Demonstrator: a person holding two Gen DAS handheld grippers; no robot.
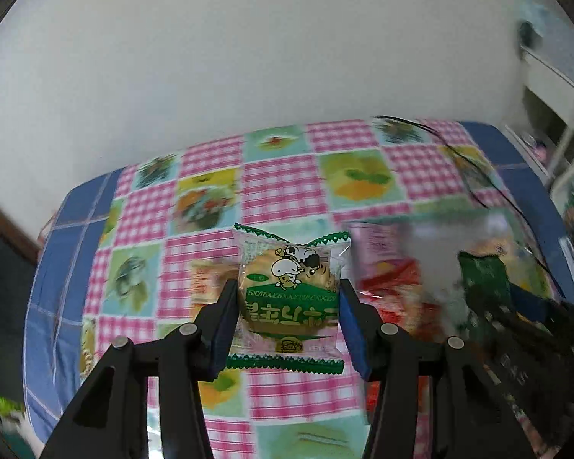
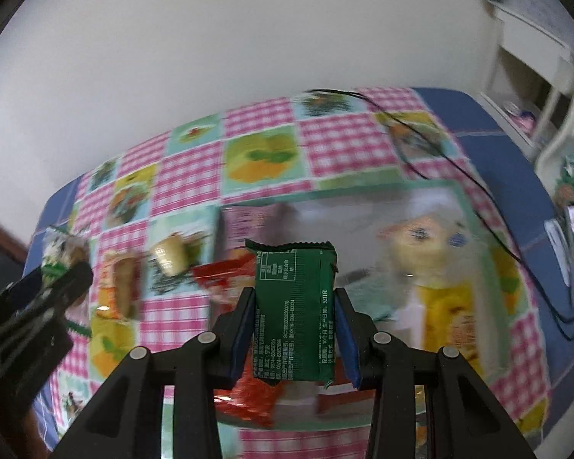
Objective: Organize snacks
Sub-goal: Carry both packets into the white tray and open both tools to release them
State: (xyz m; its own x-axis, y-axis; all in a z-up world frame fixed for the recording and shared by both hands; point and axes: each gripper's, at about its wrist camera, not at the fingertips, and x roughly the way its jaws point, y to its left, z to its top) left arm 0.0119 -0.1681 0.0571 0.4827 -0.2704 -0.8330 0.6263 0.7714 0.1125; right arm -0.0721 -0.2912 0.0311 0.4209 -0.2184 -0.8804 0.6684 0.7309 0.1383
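Left gripper (image 1: 287,298) clamped on cow-print cracker packet (image 1: 290,290), right gripper (image 2: 294,306) on green packet (image 2: 292,306), both raised above table (image 1: 279,187).

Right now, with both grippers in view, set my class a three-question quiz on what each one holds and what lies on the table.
1. True or false: the left gripper is shut on a cow-print cracker packet.
2. Multiple choice: the packet in the right gripper is A) pink, B) dark green, C) blue.
3. Fill in: a thin black ____ trails across the checked tablecloth.

Key: 1 true. 2 B. 3 cable.
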